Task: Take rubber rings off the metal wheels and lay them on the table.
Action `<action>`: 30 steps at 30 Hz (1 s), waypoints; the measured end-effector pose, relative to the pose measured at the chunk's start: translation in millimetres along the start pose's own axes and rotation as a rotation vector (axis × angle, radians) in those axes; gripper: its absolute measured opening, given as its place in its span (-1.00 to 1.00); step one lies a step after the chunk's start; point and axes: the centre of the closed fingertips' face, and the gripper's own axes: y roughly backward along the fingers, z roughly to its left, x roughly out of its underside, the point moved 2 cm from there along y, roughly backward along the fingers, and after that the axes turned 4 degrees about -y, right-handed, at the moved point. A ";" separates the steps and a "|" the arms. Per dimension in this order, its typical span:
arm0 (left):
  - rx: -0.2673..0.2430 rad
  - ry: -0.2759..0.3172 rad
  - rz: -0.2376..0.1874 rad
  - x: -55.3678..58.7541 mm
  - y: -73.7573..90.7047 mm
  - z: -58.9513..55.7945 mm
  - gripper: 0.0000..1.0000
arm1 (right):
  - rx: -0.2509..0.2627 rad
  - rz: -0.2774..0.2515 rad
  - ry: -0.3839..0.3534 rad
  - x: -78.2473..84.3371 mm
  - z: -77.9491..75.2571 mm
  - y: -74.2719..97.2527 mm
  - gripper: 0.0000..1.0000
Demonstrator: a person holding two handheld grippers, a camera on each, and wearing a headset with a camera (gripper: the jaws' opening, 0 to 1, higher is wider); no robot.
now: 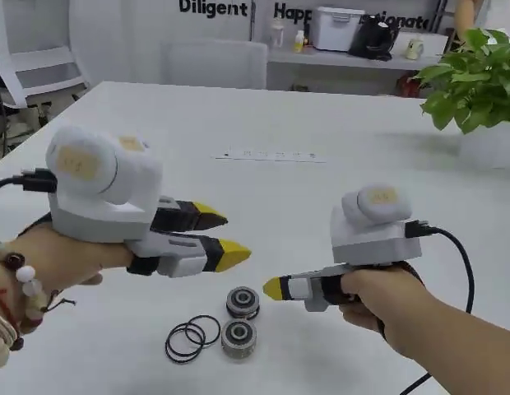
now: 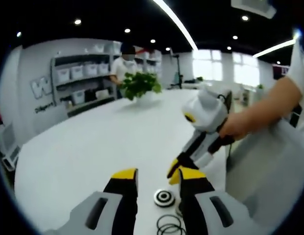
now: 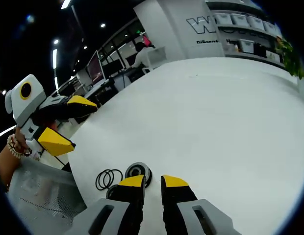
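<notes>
Two small metal wheels lie on the white table near its front edge: a darker one and a silvery one. Several loose black rubber rings lie flat just left of them. My left gripper hovers above and left of the wheels, open and holding nothing. My right gripper points left at the darker wheel from a short distance, its jaws close together and empty. In the right gripper view the wheel and the rings lie just past my jaws. In the left gripper view a wheel and the rings show between my jaws.
A potted plant stands at the table's right rear. A thin label strip lies mid-table. A grey chair stands behind the far edge. The right gripper's cable trails to the right. A person stands by shelves far off.
</notes>
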 end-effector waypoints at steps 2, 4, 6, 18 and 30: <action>-0.022 -0.037 0.039 11.5 -4.9 4.9 -0.40 | -0.001 0.012 0.010 1.7 -0.1 -0.7 -0.80; -0.036 -0.071 0.091 23.9 -8.7 9.1 -0.45 | -0.005 0.021 0.024 3.0 0.5 -2.1 -0.80; -0.024 -0.081 0.111 29.4 -12.9 7.6 -0.46 | -0.010 0.040 0.054 5.4 1.8 -4.3 -0.79; 0.039 -0.095 0.193 59.5 -38.9 -6.9 -0.56 | -0.032 0.151 0.328 24.6 14.1 -15.3 -0.62; 0.074 -0.091 0.248 77.8 -47.1 -12.1 -0.69 | -0.036 0.123 0.366 20.9 12.6 -17.6 -0.56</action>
